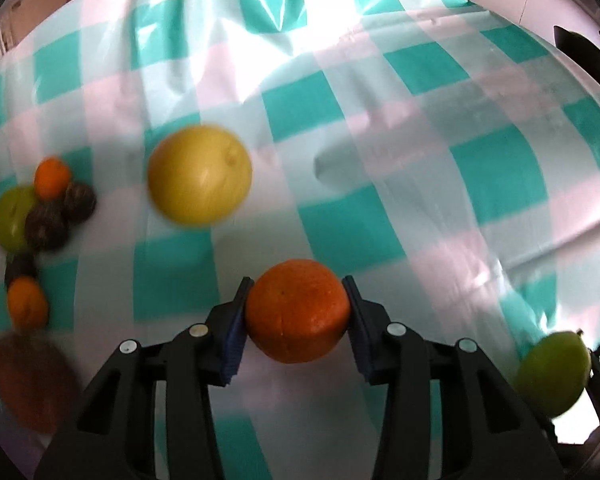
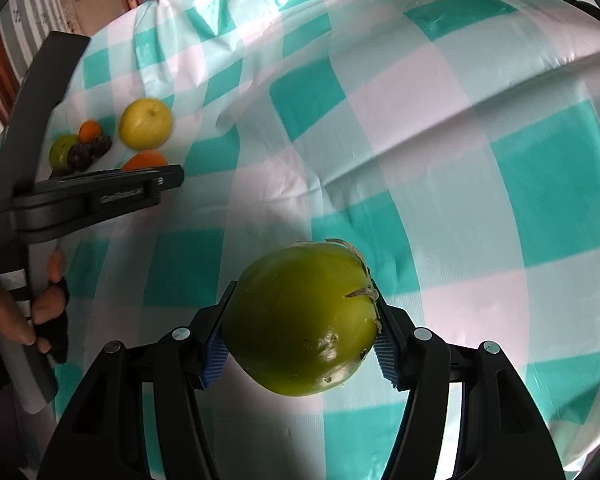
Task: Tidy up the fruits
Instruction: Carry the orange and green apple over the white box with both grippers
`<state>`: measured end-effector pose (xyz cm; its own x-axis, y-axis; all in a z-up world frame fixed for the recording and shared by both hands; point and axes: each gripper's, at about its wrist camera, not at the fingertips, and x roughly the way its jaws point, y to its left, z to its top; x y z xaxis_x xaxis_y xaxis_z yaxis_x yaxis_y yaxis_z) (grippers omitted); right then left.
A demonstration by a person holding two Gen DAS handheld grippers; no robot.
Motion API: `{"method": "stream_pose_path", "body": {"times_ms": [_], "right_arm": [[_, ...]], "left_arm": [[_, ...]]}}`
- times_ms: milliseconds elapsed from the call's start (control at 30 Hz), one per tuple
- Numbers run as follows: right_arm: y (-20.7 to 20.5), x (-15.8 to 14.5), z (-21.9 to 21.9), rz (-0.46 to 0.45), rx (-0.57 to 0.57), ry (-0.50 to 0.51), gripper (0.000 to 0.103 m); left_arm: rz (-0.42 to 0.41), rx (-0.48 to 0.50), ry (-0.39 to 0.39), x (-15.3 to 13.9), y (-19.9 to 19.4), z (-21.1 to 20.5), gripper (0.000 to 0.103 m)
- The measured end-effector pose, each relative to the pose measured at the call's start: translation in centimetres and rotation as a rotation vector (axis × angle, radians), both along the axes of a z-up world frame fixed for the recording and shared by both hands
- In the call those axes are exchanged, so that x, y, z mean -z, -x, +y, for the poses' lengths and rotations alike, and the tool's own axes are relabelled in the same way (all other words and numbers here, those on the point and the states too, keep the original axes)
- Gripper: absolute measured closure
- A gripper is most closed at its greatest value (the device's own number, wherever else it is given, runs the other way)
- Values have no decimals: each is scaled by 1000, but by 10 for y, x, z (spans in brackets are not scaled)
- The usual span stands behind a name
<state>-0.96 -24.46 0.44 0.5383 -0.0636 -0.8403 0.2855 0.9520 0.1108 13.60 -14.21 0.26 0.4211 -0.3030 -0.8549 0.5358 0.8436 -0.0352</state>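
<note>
A round orange citrus fruit (image 1: 298, 311) is clamped between the blue ribbed pads of the left gripper (image 1: 298, 316), whose fingers are spread to the fruit's width. A smooth green round fruit with a dry stem (image 2: 302, 318) is gripped likewise by the right gripper (image 2: 302, 332). Both are held above a teal-and-white checked tablecloth (image 1: 340, 120). Ahead and left of the left gripper a large yellow round fruit (image 1: 199, 174) is seen, and farther left a cluster of small orange, green and dark fruits (image 1: 44, 204).
</note>
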Motion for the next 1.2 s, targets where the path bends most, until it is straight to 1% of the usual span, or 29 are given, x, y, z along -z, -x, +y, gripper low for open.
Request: {"method": "stream_pose_path", "body": {"times_ms": [167, 233, 267, 300, 367, 433, 567, 600, 667, 733, 800, 900, 1033, 1133, 1200], "right_arm": [[22, -4, 3, 16, -73, -1, 44], [29, -7, 4, 56, -108, -5, 44], [36, -6, 6, 56, -138, -3, 44], [32, -8, 10, 74, -161, 40, 44], [39, -8, 13, 85, -222, 50, 44], [40, -10, 13, 105, -262, 70, 44], [48, -9, 16, 123, -364, 79, 44], [52, -9, 15, 125, -380, 65, 44], [54, -11, 15, 119, -405, 41, 44], [54, -18, 14, 109, -431, 22, 44], [53, -30, 17, 95, -457, 3, 44], [48, -51, 27, 48, -505, 5, 44], [48, -81, 34, -16, -582, 2, 44], [50, -101, 48, -71, -633, 21, 44], [52, -118, 55, -109, -662, 32, 44]], "left_arm": [[20, -46, -30, -2, 42, 18, 59], [27, -68, -40, -4, 58, 26, 59], [33, -77, -45, -5, 67, 30, 59], [36, -86, -54, -5, 77, 34, 59], [46, -99, -73, -10, 75, 44, 59], [53, -118, -87, -12, 90, 58, 59], [72, -170, -84, -29, 135, 86, 59], [71, -178, -84, -34, 144, 91, 59], [51, -179, -102, -44, 164, 100, 59], [14, -175, -117, -61, 181, 109, 59], [-22, -197, -118, -78, 188, 117, 59], [-74, -273, -100, -106, 190, 133, 59], [-141, -378, -42, -147, 201, 159, 59], [-179, -433, 4, -165, 208, 177, 59], [-201, -472, 12, -175, 213, 191, 59]]}}
